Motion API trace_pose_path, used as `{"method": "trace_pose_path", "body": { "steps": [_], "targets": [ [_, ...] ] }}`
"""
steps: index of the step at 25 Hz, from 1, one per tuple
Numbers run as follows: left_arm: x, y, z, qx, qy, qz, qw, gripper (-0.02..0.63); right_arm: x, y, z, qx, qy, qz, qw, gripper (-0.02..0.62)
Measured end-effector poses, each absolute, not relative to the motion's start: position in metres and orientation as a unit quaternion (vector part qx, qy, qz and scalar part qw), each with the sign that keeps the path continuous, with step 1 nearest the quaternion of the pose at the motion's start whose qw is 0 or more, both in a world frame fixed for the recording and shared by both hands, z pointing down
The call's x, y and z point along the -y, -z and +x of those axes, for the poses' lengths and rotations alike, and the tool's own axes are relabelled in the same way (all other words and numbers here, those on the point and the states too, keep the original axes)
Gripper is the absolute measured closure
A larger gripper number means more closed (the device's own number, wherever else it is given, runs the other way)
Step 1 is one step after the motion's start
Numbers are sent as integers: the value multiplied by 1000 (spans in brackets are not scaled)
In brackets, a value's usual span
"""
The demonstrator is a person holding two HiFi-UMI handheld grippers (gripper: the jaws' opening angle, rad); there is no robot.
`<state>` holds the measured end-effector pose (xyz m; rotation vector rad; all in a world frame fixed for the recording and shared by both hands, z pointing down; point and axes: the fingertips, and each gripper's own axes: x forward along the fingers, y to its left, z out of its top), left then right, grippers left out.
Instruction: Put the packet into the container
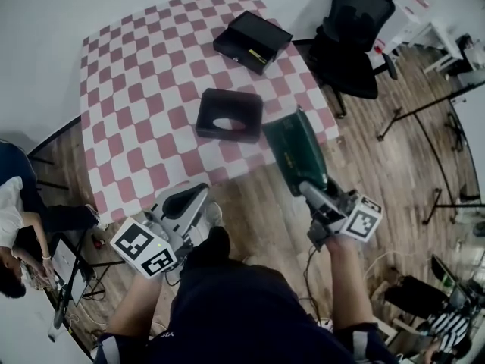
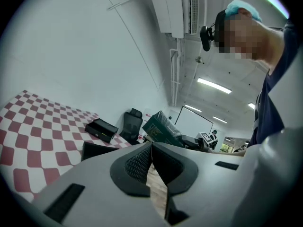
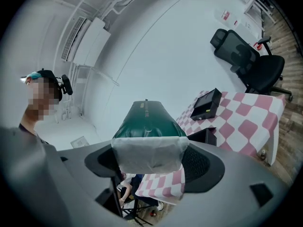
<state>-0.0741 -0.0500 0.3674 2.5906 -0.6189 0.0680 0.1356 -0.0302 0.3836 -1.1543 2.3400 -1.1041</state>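
Person's dark-clothed torso (image 1: 227, 309) fills the lower head view, both forearms extended forward. Left gripper (image 1: 184, 202) is held low over the wooden floor (image 1: 265, 211), off the near edge of the table (image 1: 136, 89). Its own view shows the two dark ribbed pads (image 2: 137, 164) pressed together at the tips, with nothing between them. Right gripper (image 1: 309, 186) is clamped on the packet (image 1: 292, 149). In the right gripper view the jaws are parted only by the width of the packet's pale, translucent sealed end, which sits squarely between the pads. The dark green body of the packet extends away from the jaws and is carried in the air. In the head view it lies across the table's near edge, close to the near right corner, partly over cloth and partly over floor. The container (image 1: 229, 114), black and open-topped, rests on the red-and-white checked cloth, nearer the near edge than the far edge. The packet is outside it, its far end just beside the container's right wall; contact cannot be determined. A second black box (image 1: 252, 42) sits at the far right corner. An office chair (image 1: 352, 36) stands off the right edge.
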Motion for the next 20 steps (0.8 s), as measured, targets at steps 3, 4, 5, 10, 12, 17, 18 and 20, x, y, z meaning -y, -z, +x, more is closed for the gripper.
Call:
{"method": "trace_pose_path", "body": {
  "steps": [3,4,5,10,12,17,18,20],
  "targets": [
    [81,-369,-84,220,-23,945,241,580,62,-390,128,-820,380,-410,126,194],
    [91,-369,-86,218,-23,945,243,580,72,-393,125,-823,373,-414,106,194],
    [99,-368,-88,214,-22,946,244,580,81,-395,122,-826,367,-420,82,195],
    [130,-368,-94,202,-22,947,247,580,117,-405,107,-836,339,-432,-19,195],
    [138,-370,-96,200,-23,947,251,580,130,-408,103,-841,324,-430,-54,195],
    [149,-379,-95,198,-28,945,260,580,158,-426,99,-852,297,-411,-130,195],
    [150,-382,-94,199,-29,944,262,580,164,-431,99,-855,291,-405,-144,195],
    [155,-387,-92,202,-31,942,265,580,177,-443,100,-860,278,-391,-174,195]
  ]
}}
